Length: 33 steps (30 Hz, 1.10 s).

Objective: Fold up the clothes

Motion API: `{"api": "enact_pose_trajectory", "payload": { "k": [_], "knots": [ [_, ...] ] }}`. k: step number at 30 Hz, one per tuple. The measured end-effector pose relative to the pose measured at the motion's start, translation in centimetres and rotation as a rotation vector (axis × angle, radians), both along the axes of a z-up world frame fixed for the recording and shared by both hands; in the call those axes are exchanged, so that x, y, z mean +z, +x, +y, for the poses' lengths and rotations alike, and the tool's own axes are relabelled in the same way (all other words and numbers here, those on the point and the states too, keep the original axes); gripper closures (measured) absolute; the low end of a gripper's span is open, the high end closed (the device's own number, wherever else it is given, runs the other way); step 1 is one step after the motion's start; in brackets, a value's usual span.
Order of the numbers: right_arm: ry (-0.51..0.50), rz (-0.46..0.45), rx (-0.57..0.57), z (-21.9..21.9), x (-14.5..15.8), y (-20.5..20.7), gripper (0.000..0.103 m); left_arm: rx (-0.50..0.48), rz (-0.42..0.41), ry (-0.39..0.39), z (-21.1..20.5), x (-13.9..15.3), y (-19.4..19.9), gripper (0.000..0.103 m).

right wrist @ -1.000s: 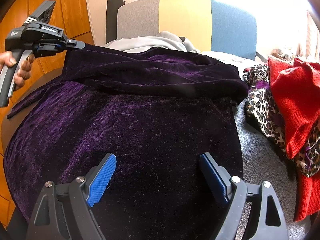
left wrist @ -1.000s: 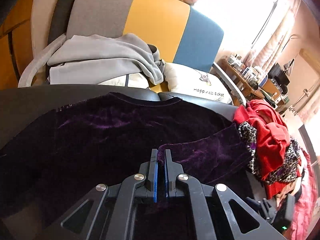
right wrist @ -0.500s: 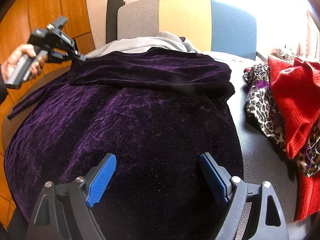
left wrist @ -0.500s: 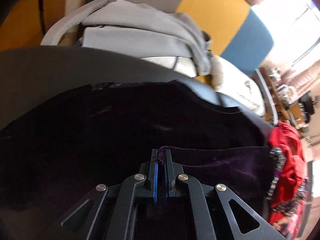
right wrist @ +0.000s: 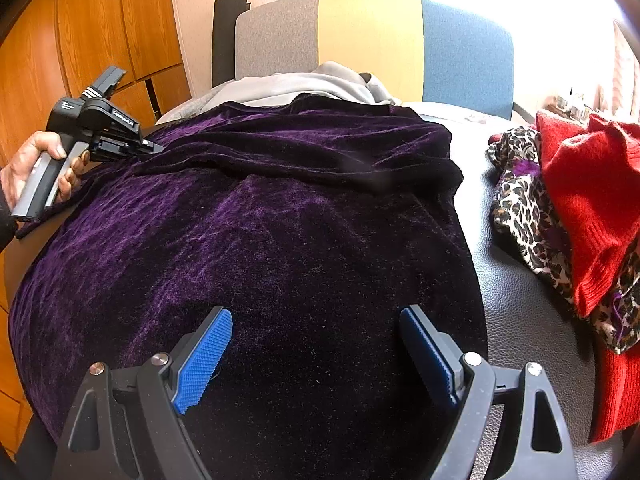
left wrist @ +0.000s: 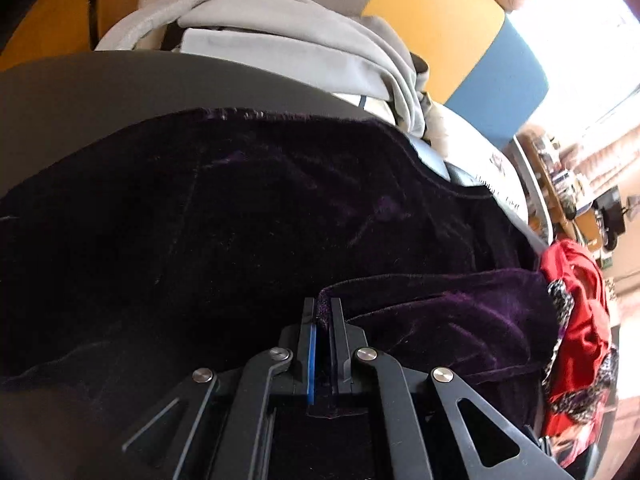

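Note:
A dark purple velvet garment (right wrist: 280, 240) lies spread over a dark table (right wrist: 516, 280). Its far part is folded back toward the left in a doubled band (right wrist: 304, 148). My left gripper (left wrist: 322, 308) is shut on the end of that folded part (left wrist: 440, 308), low over the cloth; it also shows in the right wrist view (right wrist: 156, 147) at the garment's left side, held in a hand. My right gripper (right wrist: 316, 344) is open and empty, hovering just above the near part of the garment.
A pile of red knitwear (right wrist: 588, 200) and leopard-print cloth (right wrist: 520, 208) lies on the table's right side. A grey garment (left wrist: 288, 48) lies beyond the table's far edge, before a grey, yellow and blue headboard (right wrist: 372, 44). Wooden cabinets (right wrist: 80, 40) stand left.
My left gripper has carried the garment's gripped end down and to the left, lowering the folded part onto the spread cloth. My right gripper has stayed still and open.

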State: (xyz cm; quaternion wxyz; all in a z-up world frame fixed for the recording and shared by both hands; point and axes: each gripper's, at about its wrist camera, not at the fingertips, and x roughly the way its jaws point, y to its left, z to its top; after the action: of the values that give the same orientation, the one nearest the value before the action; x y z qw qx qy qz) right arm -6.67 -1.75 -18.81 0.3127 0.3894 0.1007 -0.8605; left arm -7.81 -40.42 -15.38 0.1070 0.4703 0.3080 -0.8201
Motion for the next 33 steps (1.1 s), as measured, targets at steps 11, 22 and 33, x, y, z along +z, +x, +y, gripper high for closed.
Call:
{"api": "enact_pose_trajectory", "payload": {
  "k": [11, 22, 33],
  "knots": [
    [-0.187, -0.173, -0.038, 3.5, 2.1, -3.3, 0.034, -0.048, 0.036, -0.254, 3.0, 5.0, -0.5, 0.084],
    [-0.499, -0.241, -0.171, 7.9, 4.5, -7.9, 0.026, -0.418, 0.238, 0.229, 10.4, 8.5, -11.1, 0.017],
    [-0.685, -0.322, -0.227, 6.2, 0.9, -11.2, 0.025, -0.831, 0.086, 0.101, 24.3, 5.6, -24.3, 0.020]
  ]
}}
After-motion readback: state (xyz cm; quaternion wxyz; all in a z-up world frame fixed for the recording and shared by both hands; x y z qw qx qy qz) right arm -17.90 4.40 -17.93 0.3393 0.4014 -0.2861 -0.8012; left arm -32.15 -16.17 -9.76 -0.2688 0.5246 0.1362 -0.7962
